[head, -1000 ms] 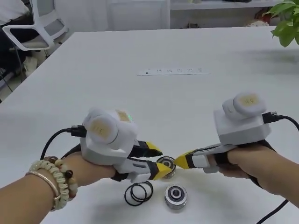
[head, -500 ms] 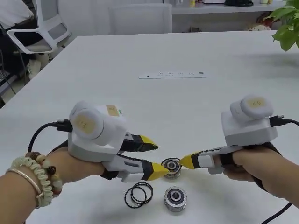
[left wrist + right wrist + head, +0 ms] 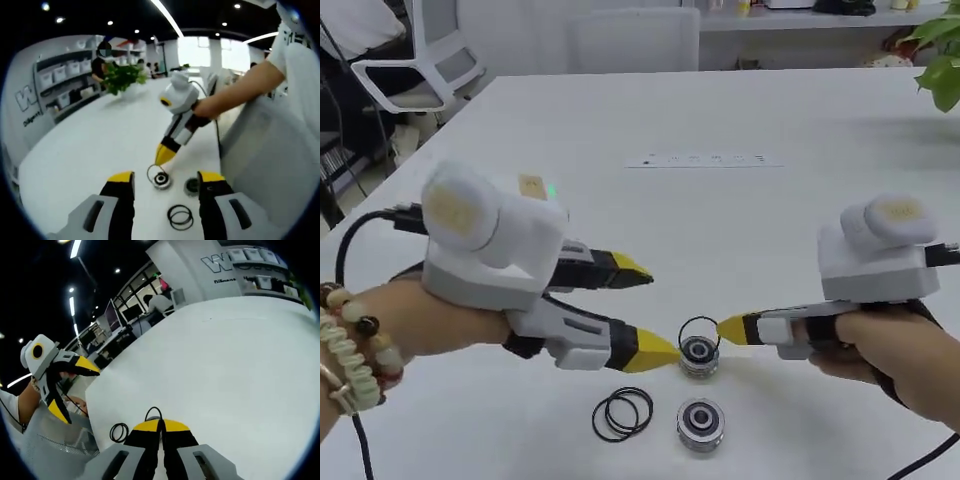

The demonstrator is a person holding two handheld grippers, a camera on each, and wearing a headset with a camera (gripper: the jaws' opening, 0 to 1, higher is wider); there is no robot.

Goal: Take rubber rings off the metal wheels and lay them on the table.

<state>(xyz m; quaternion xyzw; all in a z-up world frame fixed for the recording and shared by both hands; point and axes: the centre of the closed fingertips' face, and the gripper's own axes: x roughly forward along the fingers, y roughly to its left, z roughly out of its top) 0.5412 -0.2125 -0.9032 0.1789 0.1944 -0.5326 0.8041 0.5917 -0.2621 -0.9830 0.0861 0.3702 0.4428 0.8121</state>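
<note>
We are looking at a smooth, matt white table (image 3: 740, 230), where two metal wheels (image 3: 701, 423) are gleaming polished silver. The rubber ring (image 3: 699, 318) pinched in the right gripper (image 3: 722, 327) is showing dull black, like the loose rings (image 3: 622, 413). Both it and the left gripper (image 3: 664, 313) are wearing matt white plastic shells with smooth yellow tips.

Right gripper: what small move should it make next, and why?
Probably lift the thin black rubber ring clear of the silver metal wheel and toward the loose black rings. The right gripper is shut on it, it stands looped just above the wheel, and the open left gripper holds nothing.
</note>
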